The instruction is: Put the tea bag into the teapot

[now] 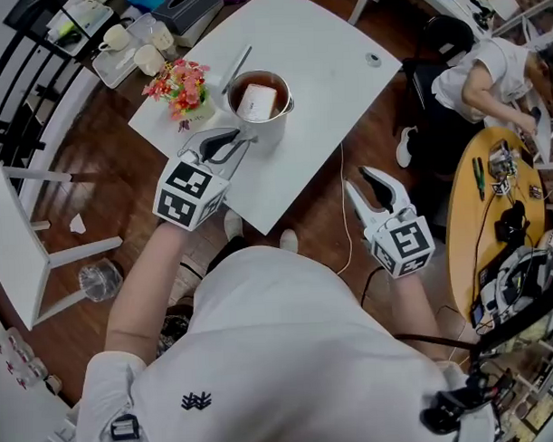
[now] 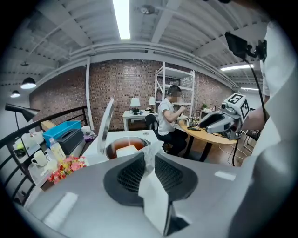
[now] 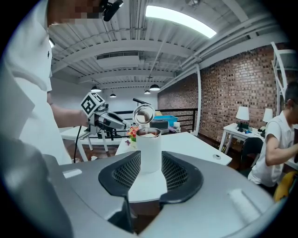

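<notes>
Left tongs [image 1: 240, 142] clamped on a white paper scrap [image 2: 153, 195], tips beside the teapot [image 1: 266, 132].
Teapot stands at the desk's [image 1: 326, 96] near edge; a white square [image 1: 257, 102], likely the tea bag, lies inside. Right tongs [image 1: 358, 178] gape empty, farther off.

White table [image 1: 317, 78], steel teapot [image 1: 275, 123] and flower bunch [image 1: 179, 87] near its edge, small disc [image 1: 372, 59]

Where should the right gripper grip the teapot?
Probably mid-height on the plain white wall of the upright teapot, coming level from where the right gripper waits: that side is bare, the open lid stands at the far rim, and the left gripper, shut on white paper, crowds the other.
</notes>
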Demonstrator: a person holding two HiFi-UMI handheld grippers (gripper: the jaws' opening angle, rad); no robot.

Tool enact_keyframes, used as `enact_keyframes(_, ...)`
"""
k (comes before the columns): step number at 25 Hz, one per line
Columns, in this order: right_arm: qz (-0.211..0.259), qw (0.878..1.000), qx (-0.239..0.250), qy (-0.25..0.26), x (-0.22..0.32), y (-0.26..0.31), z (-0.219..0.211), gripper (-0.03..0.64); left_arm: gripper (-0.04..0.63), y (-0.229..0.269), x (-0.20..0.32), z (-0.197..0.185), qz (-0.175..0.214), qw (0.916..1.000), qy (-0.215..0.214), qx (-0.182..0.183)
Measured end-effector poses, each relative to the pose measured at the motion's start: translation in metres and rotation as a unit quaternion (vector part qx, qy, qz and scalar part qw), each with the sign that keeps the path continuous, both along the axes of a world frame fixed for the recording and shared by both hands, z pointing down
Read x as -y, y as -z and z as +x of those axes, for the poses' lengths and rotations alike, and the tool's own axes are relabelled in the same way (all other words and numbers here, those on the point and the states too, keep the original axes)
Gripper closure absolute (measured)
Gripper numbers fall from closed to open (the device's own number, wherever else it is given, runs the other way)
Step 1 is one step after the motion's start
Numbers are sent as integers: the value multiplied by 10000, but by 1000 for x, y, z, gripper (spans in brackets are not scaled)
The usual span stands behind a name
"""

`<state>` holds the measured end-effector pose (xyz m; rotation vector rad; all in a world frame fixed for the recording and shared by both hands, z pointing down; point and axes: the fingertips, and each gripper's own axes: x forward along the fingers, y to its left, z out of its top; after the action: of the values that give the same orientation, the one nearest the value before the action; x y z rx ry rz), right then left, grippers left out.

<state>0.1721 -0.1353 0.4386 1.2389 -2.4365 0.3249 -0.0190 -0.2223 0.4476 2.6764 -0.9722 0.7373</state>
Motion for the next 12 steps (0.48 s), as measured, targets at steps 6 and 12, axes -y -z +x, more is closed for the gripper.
enact_keyframes(6,0,9999,101,-65,-2,-2,9,486,529,14,31,15,91,9998,196,-3)
enact_keyframes(12,-83,9998,161,-99,-5,-8,14,486,529,-8,62,25,-6,9987,447,257)
